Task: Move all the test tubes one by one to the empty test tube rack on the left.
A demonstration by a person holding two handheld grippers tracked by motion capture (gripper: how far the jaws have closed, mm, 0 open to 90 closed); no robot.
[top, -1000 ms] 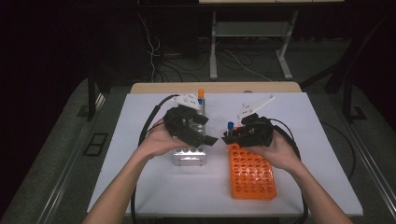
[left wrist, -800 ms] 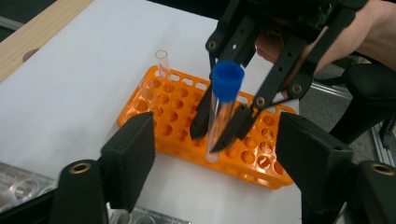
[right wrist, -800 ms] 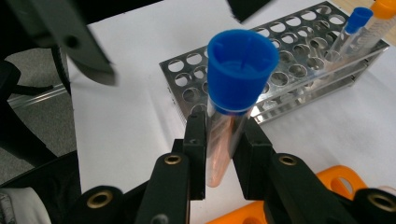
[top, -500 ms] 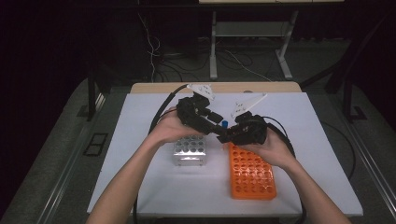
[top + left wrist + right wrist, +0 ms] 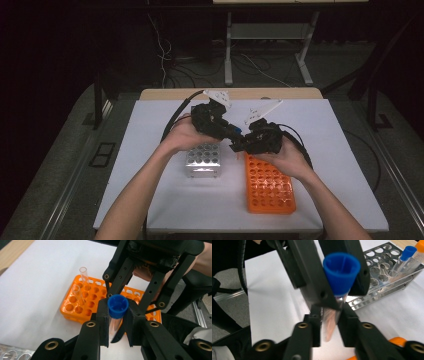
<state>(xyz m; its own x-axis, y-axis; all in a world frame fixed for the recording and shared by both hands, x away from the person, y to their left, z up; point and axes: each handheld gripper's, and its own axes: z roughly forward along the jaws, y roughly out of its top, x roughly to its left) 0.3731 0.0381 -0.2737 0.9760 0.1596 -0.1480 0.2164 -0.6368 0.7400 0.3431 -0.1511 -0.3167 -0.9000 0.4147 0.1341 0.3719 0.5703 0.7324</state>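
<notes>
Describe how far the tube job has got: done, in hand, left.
Done: two uncapped tubes stand in the orange rack. In hand: the right gripper holds a blue-capped tube by its body, and the fingers of the left gripper have just been closing on its cap. Left: probably uncapping and racking it, then the two capped tubes in the metal rack.

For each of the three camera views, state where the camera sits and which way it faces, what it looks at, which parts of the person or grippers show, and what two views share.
High view: above the person's side, facing forward and down on the white table; both forearms and hand-held grippers show.
Left gripper view: on the left hand-held gripper, facing the orange rack; its jaws show, clamping the blue-capped tube.
Right gripper view: on the right hand-held gripper, facing the metal rack; its jaws show.
Shared: both gripper views show the blue-capped tube, gripped by both.
</notes>
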